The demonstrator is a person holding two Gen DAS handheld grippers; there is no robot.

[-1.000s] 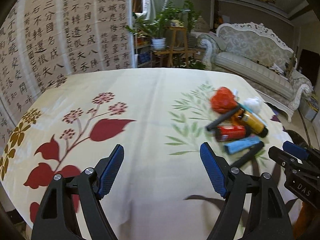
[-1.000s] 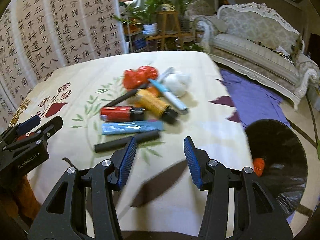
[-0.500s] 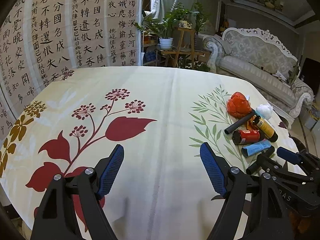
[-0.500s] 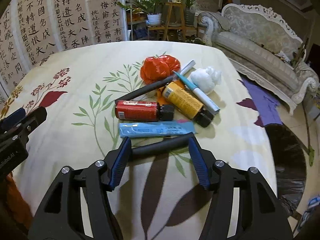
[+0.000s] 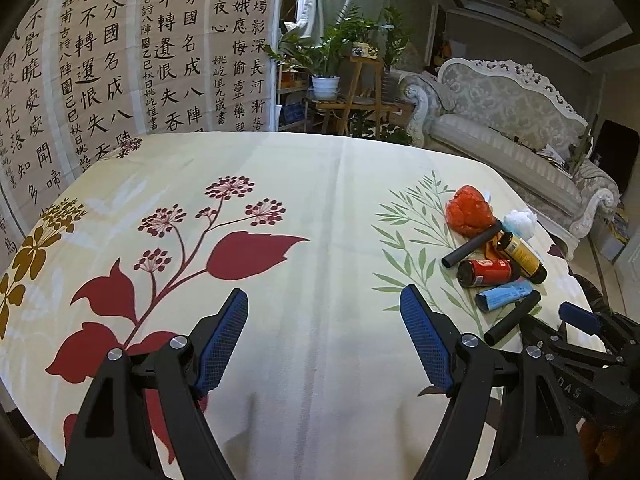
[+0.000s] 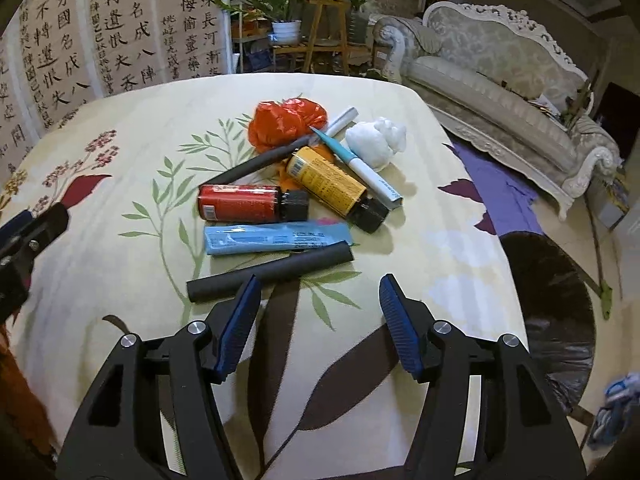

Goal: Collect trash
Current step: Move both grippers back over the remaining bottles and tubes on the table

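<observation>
Right wrist view: left gripper (image 5: 324, 344) open, empty, over bare tablecloth (image 5: 320, 168). Right gripper (image 6: 318, 320) open, jaws just widened, nothing between. Trash pile (image 6: 296, 184) near table's right edge: black tube (image 6: 272, 276) nearest, blue wrapper, red and yellow bottles, orange bag.

Bare tablecloth (image 5: 320, 208) is lying open across the left and middle of the table. The trash pile (image 6: 288, 184) is crowding the right side, its nearest black tube (image 6: 272, 276) lying crosswise just ahead of the right gripper (image 6: 320, 300).
</observation>
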